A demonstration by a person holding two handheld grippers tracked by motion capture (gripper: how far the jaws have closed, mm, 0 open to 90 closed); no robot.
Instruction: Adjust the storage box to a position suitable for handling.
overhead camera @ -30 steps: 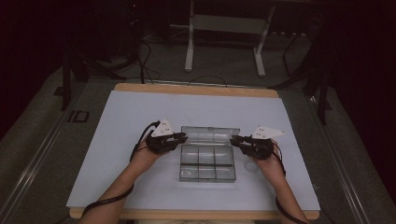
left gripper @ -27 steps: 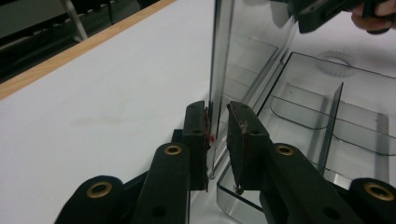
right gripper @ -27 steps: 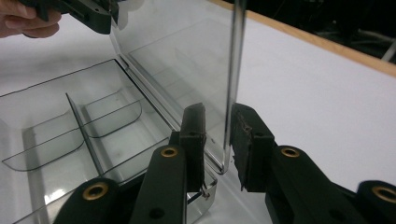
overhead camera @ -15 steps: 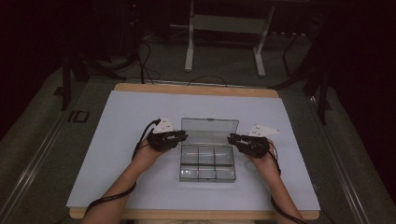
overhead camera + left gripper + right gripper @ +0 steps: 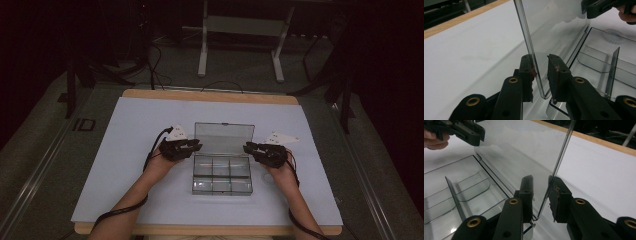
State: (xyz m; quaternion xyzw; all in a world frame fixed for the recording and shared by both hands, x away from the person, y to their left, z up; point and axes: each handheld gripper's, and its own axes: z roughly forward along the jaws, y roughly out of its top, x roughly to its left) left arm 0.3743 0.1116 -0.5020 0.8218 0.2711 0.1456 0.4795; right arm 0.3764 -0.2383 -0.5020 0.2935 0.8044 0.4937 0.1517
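Lid (image 5: 224, 138) now upright behind box (image 5: 222, 175); left gripper (image 5: 540, 75) jaws just opening, lid edge between, ungripped; right gripper (image 5: 541, 196) released astride lid's other edge.

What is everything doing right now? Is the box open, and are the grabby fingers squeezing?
Box: open, its compartments look bare.
Lid: standing upright at the back of the box.
Left gripper: its jaws have just been opening; fingers either side of the lid's edge, with a gap at one finger, so loose.
Right gripper: fingers either side of the lid's other edge, gap at the left one, not squeezing.
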